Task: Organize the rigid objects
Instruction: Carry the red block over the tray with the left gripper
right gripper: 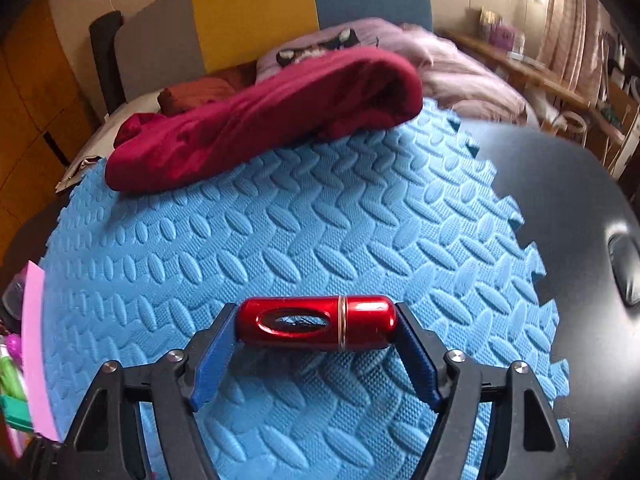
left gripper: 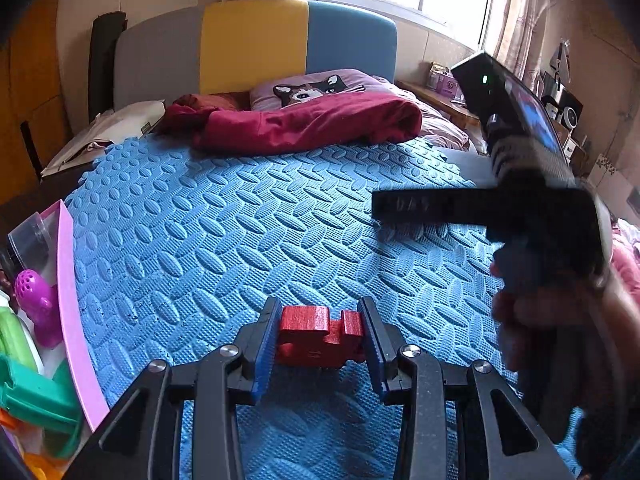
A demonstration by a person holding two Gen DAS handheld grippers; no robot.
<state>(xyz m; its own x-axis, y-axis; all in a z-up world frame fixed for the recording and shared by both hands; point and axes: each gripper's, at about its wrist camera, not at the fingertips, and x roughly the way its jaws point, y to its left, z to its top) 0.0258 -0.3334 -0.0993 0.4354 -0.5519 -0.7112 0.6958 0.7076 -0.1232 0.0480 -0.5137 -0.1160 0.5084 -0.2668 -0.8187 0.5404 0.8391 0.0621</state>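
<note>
My left gripper (left gripper: 320, 314) is shut on a red wooden block (left gripper: 316, 338) with a notched top, held just over the blue foam mat (left gripper: 240, 220). In the right wrist view, a glossy red metal capsule (right gripper: 360, 322) with an oval window lies crosswise between the blue pads of my right gripper (right gripper: 314, 312). Each rounded end of the capsule presses against a pad, and its shadow falls on the mat (right gripper: 320, 220) below. A hand (left gripper: 560, 320) carrying the blurred black body of the right gripper fills the right side of the left wrist view.
A pink-rimmed box (left gripper: 68, 300) of colourful plastic toys stands at the mat's left edge. A crumpled maroon garment (left gripper: 312, 124) lies along the far edge before a pillow and headboard. Bare black tabletop (right gripper: 560, 200) shows to the right of the mat.
</note>
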